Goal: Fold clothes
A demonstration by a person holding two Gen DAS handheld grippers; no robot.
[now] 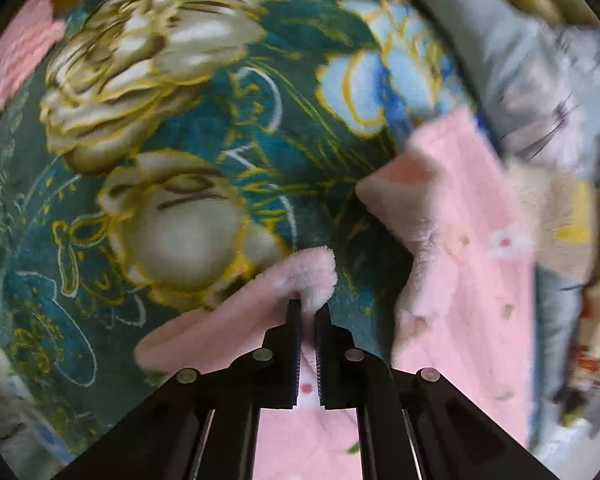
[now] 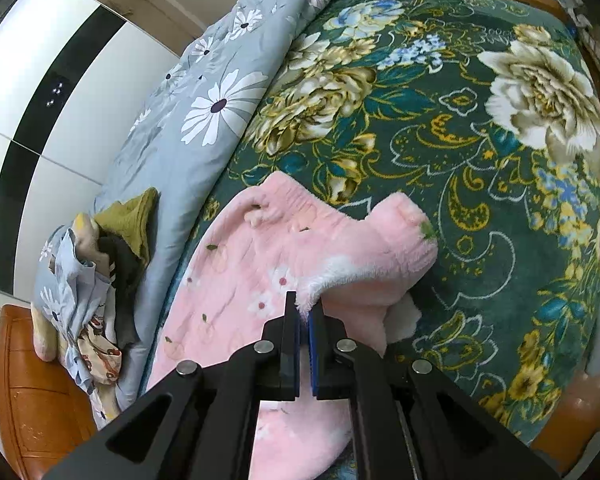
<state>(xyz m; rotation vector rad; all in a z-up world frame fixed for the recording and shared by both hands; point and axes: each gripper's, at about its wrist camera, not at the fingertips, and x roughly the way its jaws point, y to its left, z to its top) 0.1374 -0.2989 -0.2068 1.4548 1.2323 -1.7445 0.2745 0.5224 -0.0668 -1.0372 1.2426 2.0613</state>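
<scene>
A fluffy pink garment [image 1: 468, 264] with small flower prints lies on the green floral blanket [image 1: 204, 168]. My left gripper [image 1: 308, 310] is shut on a fluffy pink edge of it, lifted above the blanket. In the right wrist view the same pink garment [image 2: 260, 256] lies spread out, one part folded over at the right. My right gripper [image 2: 304, 312] is shut on its white fleecy edge.
The green floral blanket [image 2: 460, 128] covers the bed. A grey daisy-print quilt [image 2: 204, 96] lies along its left side, with a pile of other clothes [image 2: 100, 272] on it. A wooden bed frame [image 2: 32, 380] and a white wardrobe [image 2: 60, 80] stand behind.
</scene>
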